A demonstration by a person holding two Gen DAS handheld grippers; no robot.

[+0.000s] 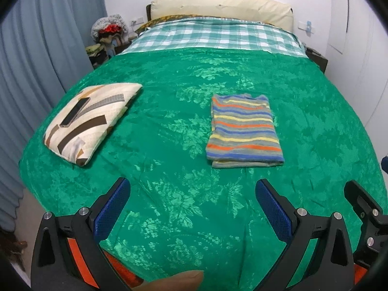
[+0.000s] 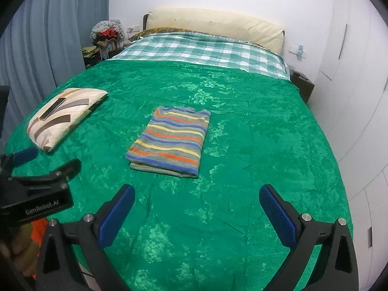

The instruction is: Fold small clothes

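Right now, from my left wrist, my left claw [image 1: 192,198] gapes wide with nothing in it, low in the frame over the green bedspread [image 1: 169,92]. A folded striped shirt [image 1: 243,131] lies right of centre; a patterned pillow [image 1: 91,121] sits at the left with a phone [image 1: 74,112] on it. From my right wrist, my right claw [image 2: 197,205] is spread wide too, holding nothing, and the shirt [image 2: 171,141] lies just above centre.
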